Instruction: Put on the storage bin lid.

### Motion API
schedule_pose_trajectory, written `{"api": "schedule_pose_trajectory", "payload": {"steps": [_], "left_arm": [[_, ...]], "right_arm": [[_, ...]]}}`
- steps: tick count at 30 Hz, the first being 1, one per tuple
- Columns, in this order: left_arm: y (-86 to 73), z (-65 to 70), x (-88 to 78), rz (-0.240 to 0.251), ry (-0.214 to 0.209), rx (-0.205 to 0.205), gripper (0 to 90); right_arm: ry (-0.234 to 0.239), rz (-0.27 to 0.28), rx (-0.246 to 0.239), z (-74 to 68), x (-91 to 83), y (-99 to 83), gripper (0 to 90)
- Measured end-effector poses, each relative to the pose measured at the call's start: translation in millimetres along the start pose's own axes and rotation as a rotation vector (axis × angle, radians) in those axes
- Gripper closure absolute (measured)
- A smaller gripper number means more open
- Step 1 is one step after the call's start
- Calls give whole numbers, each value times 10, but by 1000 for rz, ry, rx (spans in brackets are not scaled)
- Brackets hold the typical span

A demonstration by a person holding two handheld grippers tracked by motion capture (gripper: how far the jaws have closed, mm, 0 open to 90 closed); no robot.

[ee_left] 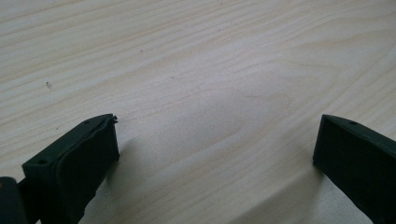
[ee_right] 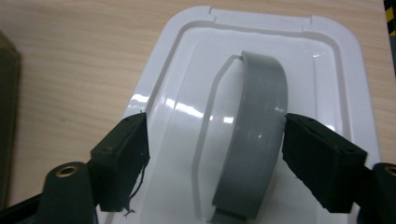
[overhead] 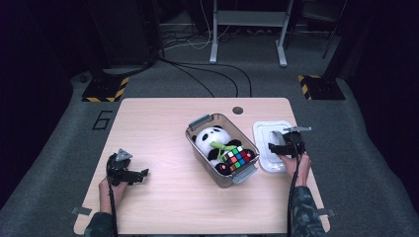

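A clear plastic box (overhead: 198, 123) stands in the middle of the wooden table (overhead: 163, 123), with a panda plush (overhead: 211, 138) and a colourful puzzle cube (overhead: 237, 158) inside. Its white lid (overhead: 265, 129) lies flat to the right of it. My right gripper (overhead: 272, 147) hovers over that lid (ee_right: 187, 93). The jaws straddle the lid's grey arched handle (ee_right: 259, 140): the right pad meets the handle's edge, while the left pad stands well apart from it. My left gripper (overhead: 143, 174) rests at the table's left front, open over bare wood (ee_left: 217, 140).
The box's dark wall (ee_right: 7, 93) lies just to the left of the lid in the right gripper view. A round cable hole (overhead: 237, 110) sits near the table's far edge. Beyond the table are grey floor, cables and stand feet.
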State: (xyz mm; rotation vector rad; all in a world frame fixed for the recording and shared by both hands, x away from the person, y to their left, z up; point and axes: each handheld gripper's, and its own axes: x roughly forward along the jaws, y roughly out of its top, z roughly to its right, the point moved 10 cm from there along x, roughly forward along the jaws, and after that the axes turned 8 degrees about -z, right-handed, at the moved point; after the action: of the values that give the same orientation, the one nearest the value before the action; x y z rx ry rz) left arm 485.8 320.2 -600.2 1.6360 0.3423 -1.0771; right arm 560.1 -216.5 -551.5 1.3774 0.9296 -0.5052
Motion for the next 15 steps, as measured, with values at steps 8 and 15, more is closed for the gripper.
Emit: {"api": "schedule_pose_trajectory", "payload": {"steps": [8,15], "left_arm": [[1,0,0,0,-1,1,0],[-1,-1,-1,-3,0,2,0]], "right_arm": [[-46,-5,11,70,69,151,495],[-90,-12,28,118,130,158,654]]}}
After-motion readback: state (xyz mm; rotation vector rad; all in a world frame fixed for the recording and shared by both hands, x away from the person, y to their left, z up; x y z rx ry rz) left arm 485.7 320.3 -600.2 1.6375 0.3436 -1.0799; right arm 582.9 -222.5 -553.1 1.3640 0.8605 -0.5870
